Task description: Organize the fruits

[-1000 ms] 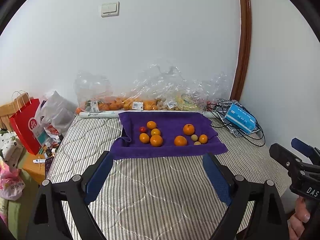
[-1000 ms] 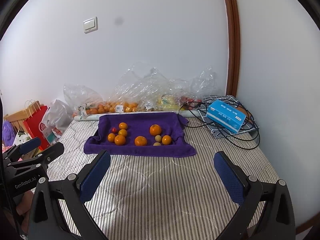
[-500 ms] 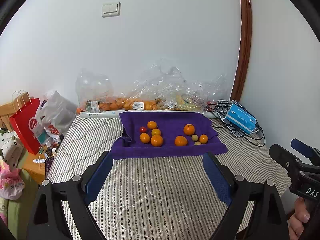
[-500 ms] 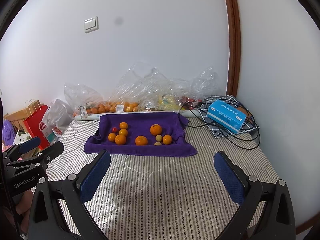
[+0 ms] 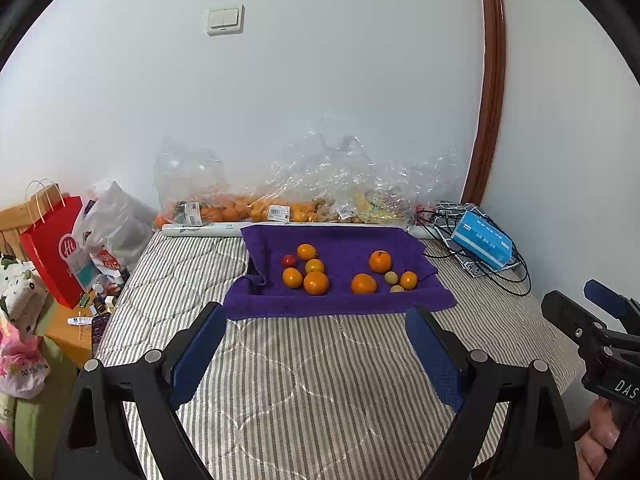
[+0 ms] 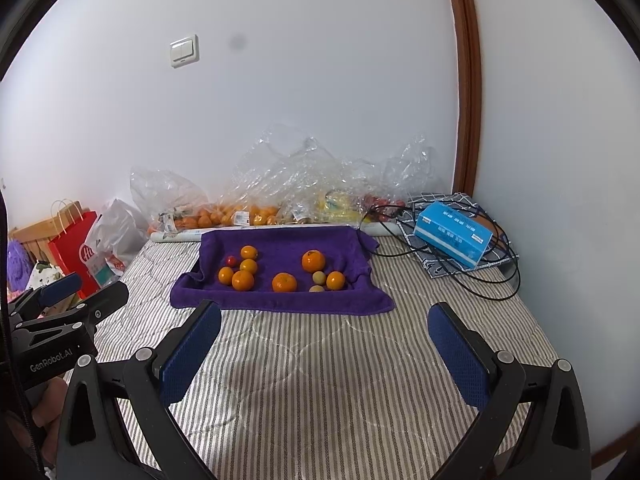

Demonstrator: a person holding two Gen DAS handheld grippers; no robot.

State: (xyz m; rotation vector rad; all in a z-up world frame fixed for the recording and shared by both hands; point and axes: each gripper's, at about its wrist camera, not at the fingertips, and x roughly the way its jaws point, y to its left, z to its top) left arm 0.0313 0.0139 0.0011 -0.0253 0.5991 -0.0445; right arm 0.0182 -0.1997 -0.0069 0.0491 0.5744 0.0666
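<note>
Toward the far edge of the striped mattress [image 5: 304, 380], close to the wall, a purple towel [image 5: 340, 240] lies spread with its edges turned up, and the fruits rest on it in two loose groups. On the towel's left half sit four oranges [image 5: 316, 283] bunched together with a small red tomato [image 5: 287, 260] just beside them at the left. On the right half are three more oranges [image 6: 313, 261] and two small pale yellow-green fruits [image 6: 319, 278], near each other but mostly apart.

Both claws hang over the near part of the mattress, short of the towel's near edge, touching nothing. The left gripper [image 5: 316, 352] has its blue-padded jaws spread wide with only bare mattress between them; in its own view the towel and all the fruit lie straight ahead, framed between the two pads. The right gripper [image 6: 324, 348] is likewise wide apart and holds nothing; from its camera the towel sits ahead and slightly left of centre. Each claw also shows at the side edge of the other's view, with part of a hand [image 5: 604, 444] beneath it.

Behind the towel, along the mattress's far edge, clear plastic bags [image 5: 320, 184] hold more fruit. At the far right corner a blue box [image 6: 452, 236] lies among black cables [image 6: 496, 280].
</note>
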